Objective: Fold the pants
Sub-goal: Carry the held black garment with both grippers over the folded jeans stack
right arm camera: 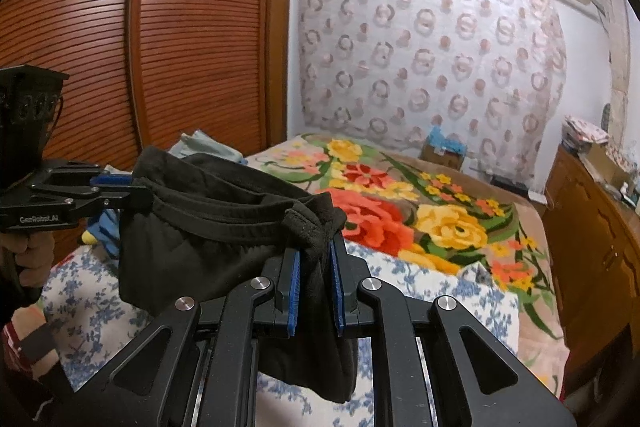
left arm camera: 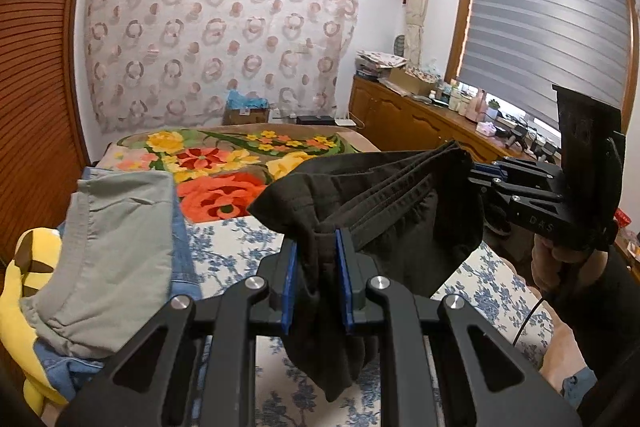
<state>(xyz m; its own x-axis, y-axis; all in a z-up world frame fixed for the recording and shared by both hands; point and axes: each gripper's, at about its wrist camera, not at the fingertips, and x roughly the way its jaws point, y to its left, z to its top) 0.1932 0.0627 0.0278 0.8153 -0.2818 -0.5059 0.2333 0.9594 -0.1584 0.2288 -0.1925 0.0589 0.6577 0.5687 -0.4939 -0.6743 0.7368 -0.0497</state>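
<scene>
Black pants [left arm camera: 400, 211] hang in the air above the bed, held by the waistband between both grippers. My left gripper [left arm camera: 316, 247] is shut on one end of the waistband, with cloth bunched between its blue pads. My right gripper [right arm camera: 314, 251] is shut on the other end of the pants [right arm camera: 208, 227]. The right gripper also shows in the left wrist view [left arm camera: 476, 173] at the far corner of the waistband. The left gripper shows in the right wrist view [right arm camera: 116, 187]. The legs hang down below, partly hidden by the grippers.
The bed has a blue-flowered sheet [left arm camera: 236, 247] and a bright floral blanket [right arm camera: 400, 211]. A pile of grey, denim and yellow clothes [left arm camera: 104, 251] lies at the left. A slatted wooden wardrobe [right arm camera: 140, 47] stands left, a wooden dresser [left arm camera: 420, 123] with clutter right.
</scene>
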